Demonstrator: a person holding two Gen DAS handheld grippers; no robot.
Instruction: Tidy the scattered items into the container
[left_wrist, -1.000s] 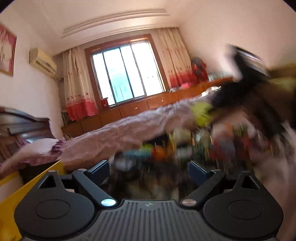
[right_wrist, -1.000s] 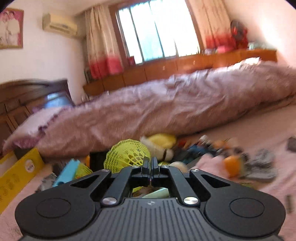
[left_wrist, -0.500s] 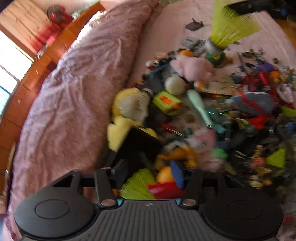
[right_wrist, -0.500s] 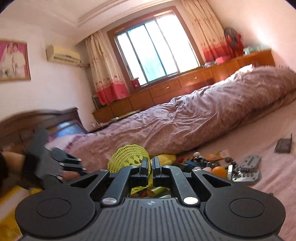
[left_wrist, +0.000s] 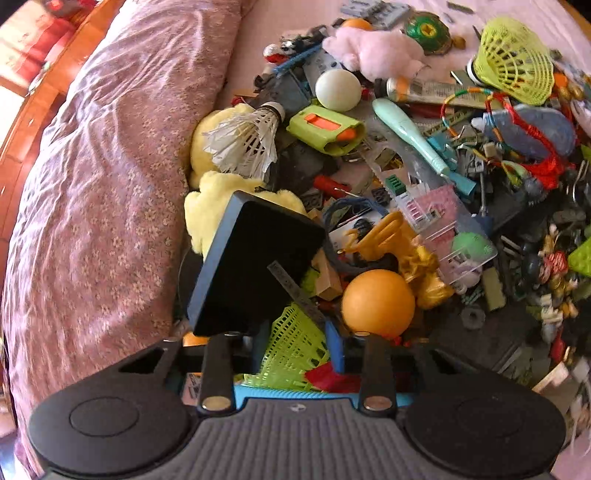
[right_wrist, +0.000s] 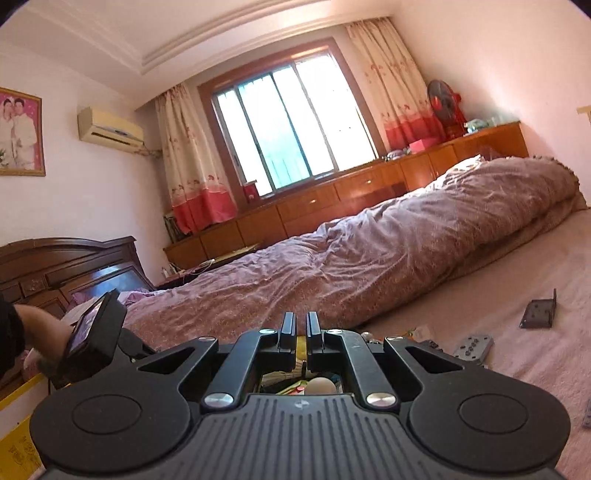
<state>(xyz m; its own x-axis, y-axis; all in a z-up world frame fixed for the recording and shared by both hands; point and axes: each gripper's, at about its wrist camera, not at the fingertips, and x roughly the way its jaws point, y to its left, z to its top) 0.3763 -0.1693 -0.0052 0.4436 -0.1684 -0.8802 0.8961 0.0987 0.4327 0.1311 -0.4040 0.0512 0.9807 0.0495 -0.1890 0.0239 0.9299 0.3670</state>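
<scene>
Shuttlecock (left_wrist: 295, 343) between left fingers (left_wrist: 334, 347)

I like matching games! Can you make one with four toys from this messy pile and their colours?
Things:
1. feather shuttlecock
2. ball beside the tongs' right finger
3. plush toy at the top
4. mesh shuttlecock between the left tongs

Colours:
A. pink
B. green
C. white
D. orange

Pairs: 1-C, 2-D, 3-A, 4-B

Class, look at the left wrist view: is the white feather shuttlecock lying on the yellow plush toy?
Yes: the white feather shuttlecock rests across the yellow plush toy, beside the quilt.
</scene>
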